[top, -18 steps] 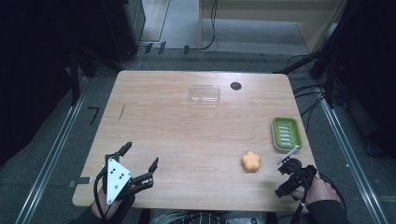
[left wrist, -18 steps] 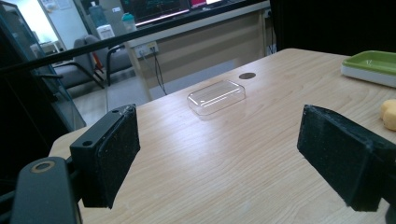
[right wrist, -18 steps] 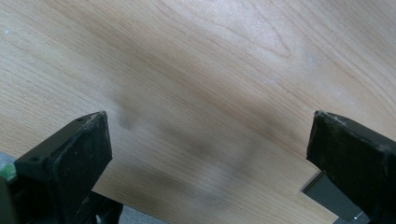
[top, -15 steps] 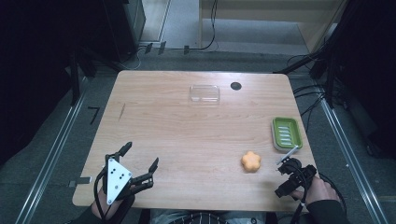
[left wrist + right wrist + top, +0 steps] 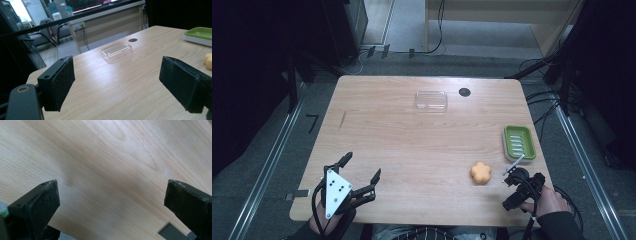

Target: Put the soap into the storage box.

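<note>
Thing in hand: an orange flower-shaped piece (image 5: 481, 173) is seen lying free on the table (image 5: 412, 145), near its front right edge.
Bearing: the piece is found just to the left of the right gripper (image 5: 516, 185), level with it; the green ridged tray (image 5: 519, 142) lies just beyond.
Long axis: none is shown; the piece looks roundish, though detail is poor.
Nearer hand: the right; the left gripper (image 5: 362, 176) is well apart.
Right gripper: jaws spread wide, nothing between them.
Left gripper: jaws spread wide, empty.
</note>
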The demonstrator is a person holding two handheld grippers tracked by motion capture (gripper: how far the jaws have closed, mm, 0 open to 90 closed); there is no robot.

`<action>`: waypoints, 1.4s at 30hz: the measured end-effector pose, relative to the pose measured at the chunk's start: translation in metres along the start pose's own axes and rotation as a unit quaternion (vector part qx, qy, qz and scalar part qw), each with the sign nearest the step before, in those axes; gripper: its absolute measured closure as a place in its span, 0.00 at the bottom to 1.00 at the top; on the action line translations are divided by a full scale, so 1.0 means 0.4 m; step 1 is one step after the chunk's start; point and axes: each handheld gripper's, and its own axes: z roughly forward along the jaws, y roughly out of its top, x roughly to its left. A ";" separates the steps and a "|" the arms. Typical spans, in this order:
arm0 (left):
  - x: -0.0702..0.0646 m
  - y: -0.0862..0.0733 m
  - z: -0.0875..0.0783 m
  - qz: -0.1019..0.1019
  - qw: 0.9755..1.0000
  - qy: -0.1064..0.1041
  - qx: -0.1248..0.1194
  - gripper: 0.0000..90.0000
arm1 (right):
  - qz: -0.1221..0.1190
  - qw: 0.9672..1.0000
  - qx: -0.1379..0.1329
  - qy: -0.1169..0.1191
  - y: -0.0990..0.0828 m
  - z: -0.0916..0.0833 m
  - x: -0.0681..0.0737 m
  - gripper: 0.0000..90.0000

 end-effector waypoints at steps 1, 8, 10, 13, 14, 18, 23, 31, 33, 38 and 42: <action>0.000 0.000 0.000 0.000 1.000 0.000 0.000 0.15 | -0.009 1.000 -0.002 -0.001 0.004 -0.001 0.003 0.00; 0.002 -0.001 -0.001 -0.002 1.000 0.001 0.003 0.15 | -0.027 0.999 -0.018 -0.002 0.031 -0.010 0.017 0.00; 0.003 -0.002 -0.002 -0.003 1.000 0.002 0.003 0.15 | -0.033 0.999 -0.021 -0.001 0.041 -0.013 0.020 0.00; 0.002 -0.002 -0.003 -0.004 1.000 0.003 0.003 0.15 | -0.039 0.999 -0.025 -0.001 0.054 -0.015 0.026 0.00; 0.002 -0.002 -0.003 -0.004 1.000 0.003 0.003 0.15 | -0.043 0.999 -0.026 -0.001 0.059 -0.016 0.025 0.00; 0.003 -0.003 -0.004 -0.003 1.000 0.004 0.002 0.15 | -0.051 0.998 -0.033 -0.001 0.070 -0.020 0.026 0.00; 0.003 -0.003 -0.004 -0.004 1.000 0.004 0.002 0.15 | -0.071 0.997 -0.032 0.004 0.090 -0.014 0.032 0.00; 0.003 -0.002 -0.004 -0.003 1.000 0.004 0.003 0.15 | -0.098 0.994 -0.038 0.012 0.114 -0.011 0.036 0.00; 0.003 -0.003 -0.004 -0.003 1.000 0.004 0.003 0.15 | -0.098 0.994 -0.038 0.013 0.120 -0.011 0.039 0.00; 0.003 -0.003 -0.004 -0.003 1.000 0.005 0.003 0.15 | -0.118 0.992 -0.043 0.016 0.136 -0.010 0.043 0.00; 0.003 -0.003 -0.004 -0.003 1.000 0.005 0.003 0.15 | -0.130 0.991 -0.043 0.017 0.149 -0.007 0.043 0.00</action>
